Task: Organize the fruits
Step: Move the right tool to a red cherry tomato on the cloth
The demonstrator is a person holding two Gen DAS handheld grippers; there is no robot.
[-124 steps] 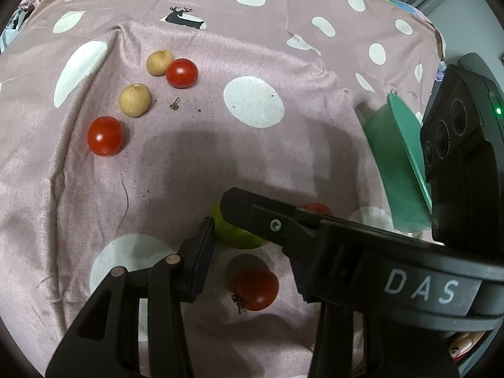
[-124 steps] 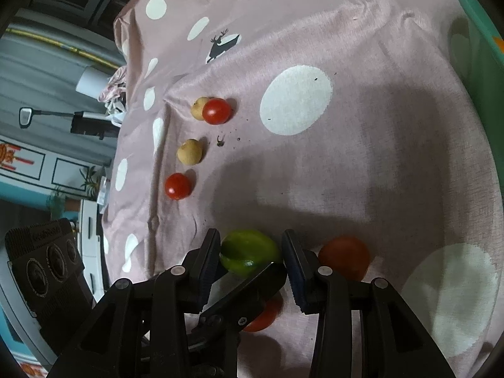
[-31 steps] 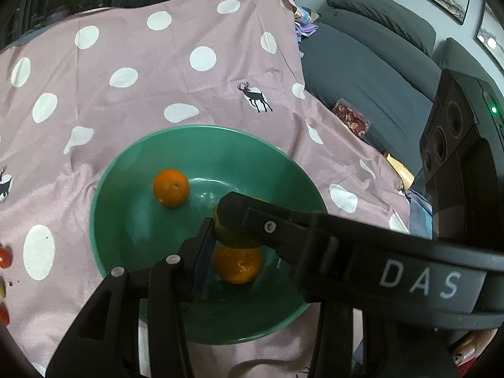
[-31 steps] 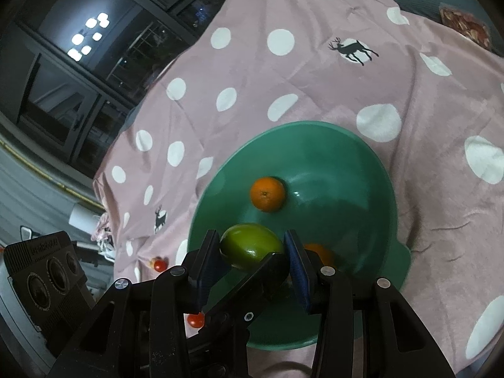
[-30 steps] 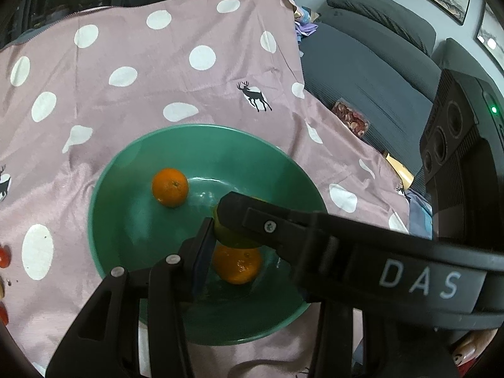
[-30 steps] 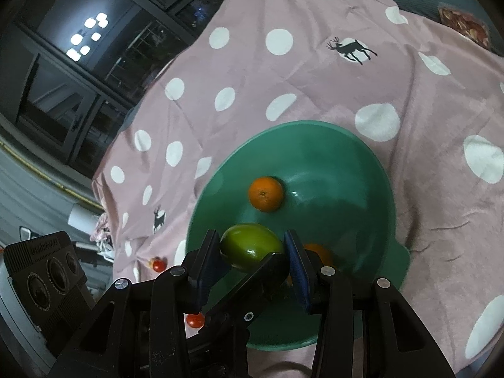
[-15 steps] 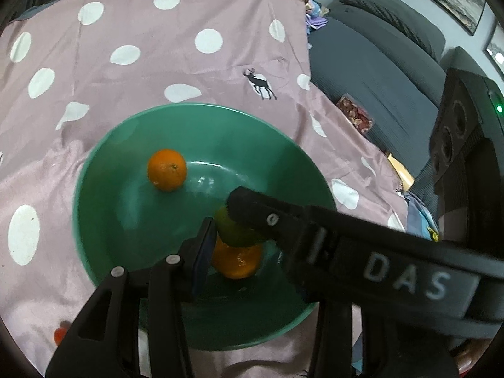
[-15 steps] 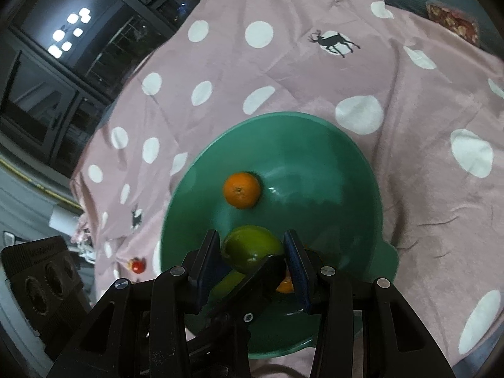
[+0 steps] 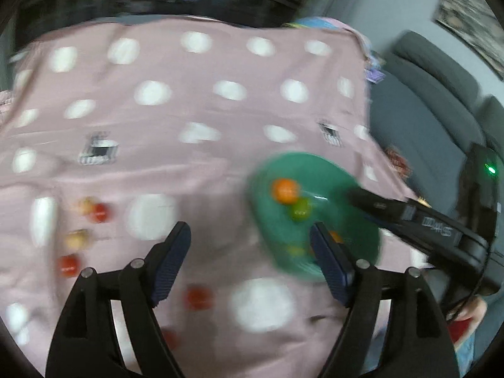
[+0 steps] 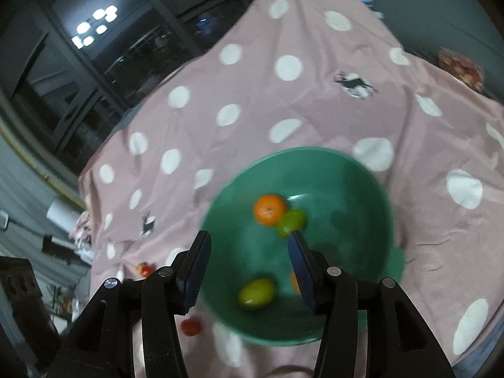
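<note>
Both grippers are hanging above the tabletop with jaws spread wide and gripping nothing: the right gripper (image 10: 247,267) over the green bowl (image 10: 362,170), the left gripper (image 9: 249,252) beside it. Inside the bowl an orange (image 10: 270,209) is touching a green fruit (image 10: 293,220), and a second green fruit (image 10: 256,293) is lying nearer. Small red and tan fruits (image 9: 94,211) are sitting, blurred, on the dotted pink cloth (image 9: 189,110), well apart from the bowl.
</note>
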